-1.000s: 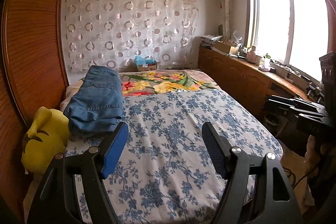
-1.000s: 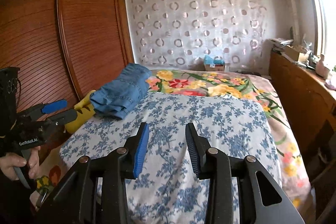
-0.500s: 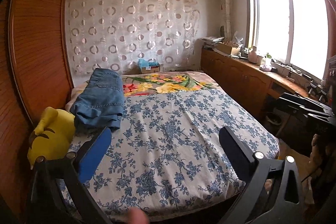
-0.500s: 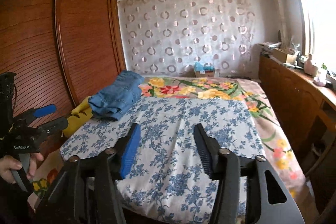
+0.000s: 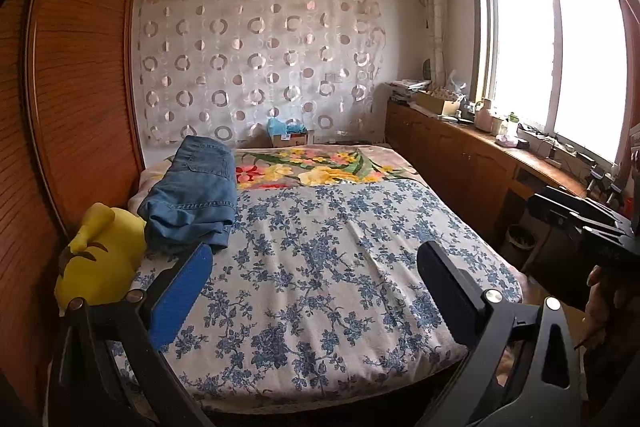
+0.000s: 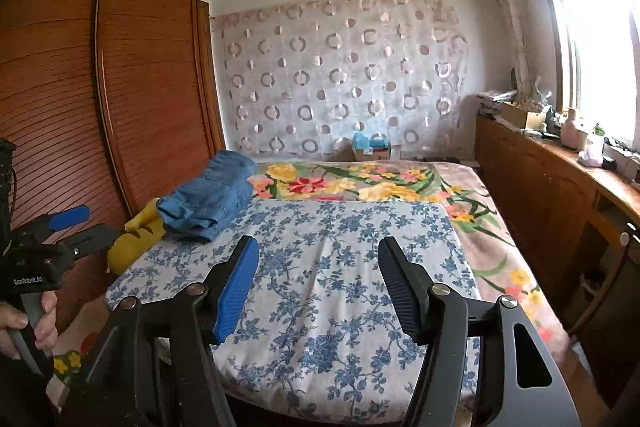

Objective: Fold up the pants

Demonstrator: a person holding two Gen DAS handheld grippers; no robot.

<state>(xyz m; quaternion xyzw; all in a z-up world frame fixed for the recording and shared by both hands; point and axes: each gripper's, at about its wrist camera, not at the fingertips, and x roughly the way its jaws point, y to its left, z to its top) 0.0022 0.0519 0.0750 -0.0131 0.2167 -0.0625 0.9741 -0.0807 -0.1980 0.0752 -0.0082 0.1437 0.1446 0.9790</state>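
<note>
Left gripper (image 5: 308,267): jaws spread wide, nothing between them, hanging over the near end of the bed. Right gripper (image 6: 316,267): jaws apart too, somewhat narrower, also empty, same area. Neither touches cloth.

Pants (image 5: 194,195): blue jeans, lying at the far left of the bed against the wardrobe (image 5: 80,75) side, partly on the blue-flowered cover (image 5: 320,267) and partly on the bright floral blanket (image 5: 312,167) further back. A yellow plush toy (image 5: 100,259) sits just beside their near end. Well apart from both grippers.

Progress, my read: jeans look already folded into a compact stacked bundle: legs doubled over, layered hem edges visible at the near end, waistband end toward the wall. Edges at the near end are a bit uneven but the stack is holding. With both tools empty and away from the pile, folding itself looks essentially done.

Left, if anything: maybe square up the loose near edge or flatten the top layer. Can't tell from here whether the far side of the bundle is tidy, since it is hidden behind the top layer.
</note>
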